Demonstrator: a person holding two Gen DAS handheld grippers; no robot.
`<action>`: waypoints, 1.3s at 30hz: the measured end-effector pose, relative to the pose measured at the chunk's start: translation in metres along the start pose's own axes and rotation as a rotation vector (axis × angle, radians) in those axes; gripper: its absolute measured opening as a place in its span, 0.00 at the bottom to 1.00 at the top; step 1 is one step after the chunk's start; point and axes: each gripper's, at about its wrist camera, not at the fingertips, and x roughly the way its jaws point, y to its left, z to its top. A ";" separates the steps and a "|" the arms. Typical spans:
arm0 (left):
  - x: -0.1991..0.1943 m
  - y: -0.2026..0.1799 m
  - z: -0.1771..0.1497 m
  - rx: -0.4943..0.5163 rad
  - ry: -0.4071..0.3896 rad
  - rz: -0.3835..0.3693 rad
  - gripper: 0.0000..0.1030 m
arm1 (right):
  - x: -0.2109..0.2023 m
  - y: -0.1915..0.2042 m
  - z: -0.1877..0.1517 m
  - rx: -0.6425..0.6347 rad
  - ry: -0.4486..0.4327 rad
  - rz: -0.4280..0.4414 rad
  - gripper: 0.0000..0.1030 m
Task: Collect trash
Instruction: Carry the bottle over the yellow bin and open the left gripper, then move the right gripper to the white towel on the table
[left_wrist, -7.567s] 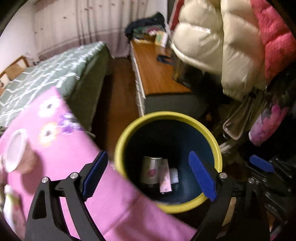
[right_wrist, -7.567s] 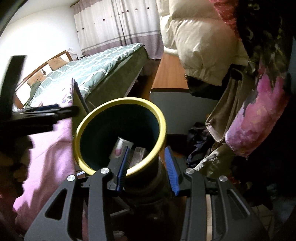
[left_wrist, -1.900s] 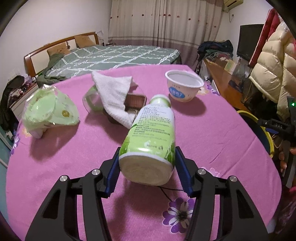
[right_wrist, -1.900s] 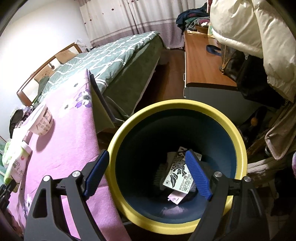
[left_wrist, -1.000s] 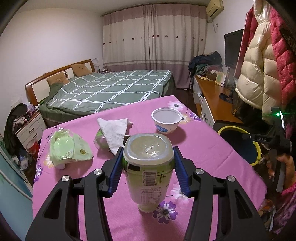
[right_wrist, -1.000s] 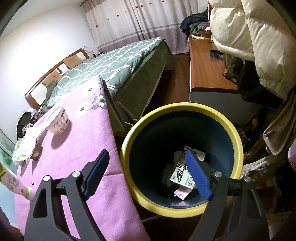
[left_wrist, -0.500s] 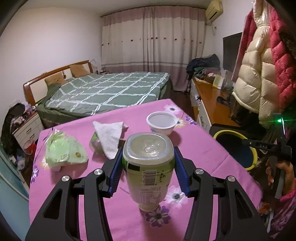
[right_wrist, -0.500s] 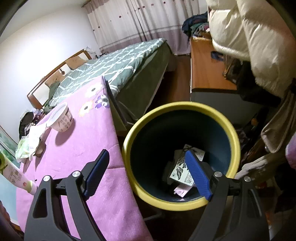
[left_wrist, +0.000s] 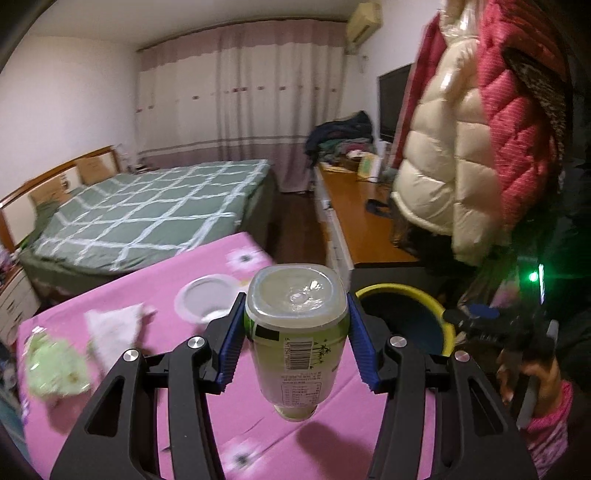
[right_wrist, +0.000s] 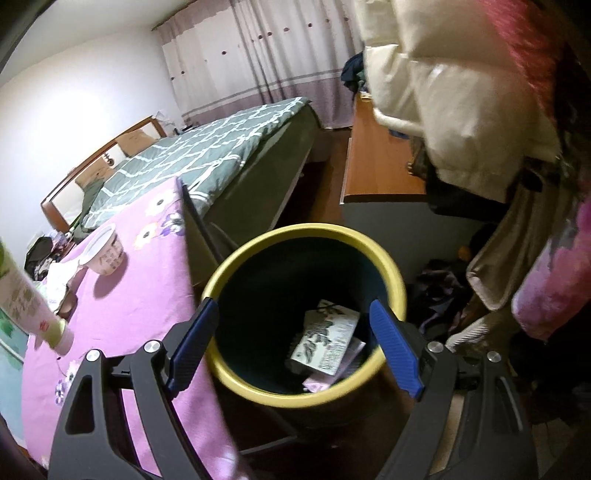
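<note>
**Bottle gripped, bin ahead**

Your left gripper (left_wrist: 295, 339) has its jaws pinching the green-labelled bottle (left_wrist: 297, 332), base toward the camera and cap pointing down, clear of the pink tabletop (left_wrist: 155, 369). Behind it, left of centre, sit a white cup (left_wrist: 207, 301), a crumpled tissue (left_wrist: 114, 328) and a green wrapper (left_wrist: 55, 363). Your right gripper (right_wrist: 293, 343) has its jaws spread and empty, framing the yellow-rimmed bin (right_wrist: 391, 273) just beside the tabletop edge; paper packaging (right_wrist: 327, 338) lies inside. The bed (left_wrist: 147, 218) stands in the upper left of the frame.

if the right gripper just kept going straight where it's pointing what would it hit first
Probably nothing solid at first: the open right gripper aims into the yellow-rimmed bin, so likely the printed packet lying inside, though depth is unclear.
</note>
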 end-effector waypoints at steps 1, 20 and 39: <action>0.009 -0.009 0.006 0.007 0.003 -0.020 0.50 | -0.002 -0.005 -0.001 0.008 -0.001 -0.003 0.77; 0.182 -0.124 0.010 0.059 0.195 -0.142 0.69 | -0.006 -0.053 -0.016 0.075 0.025 -0.031 0.77; 0.036 0.065 -0.042 -0.159 0.034 0.189 0.87 | 0.009 0.009 -0.008 -0.033 0.057 -0.005 0.77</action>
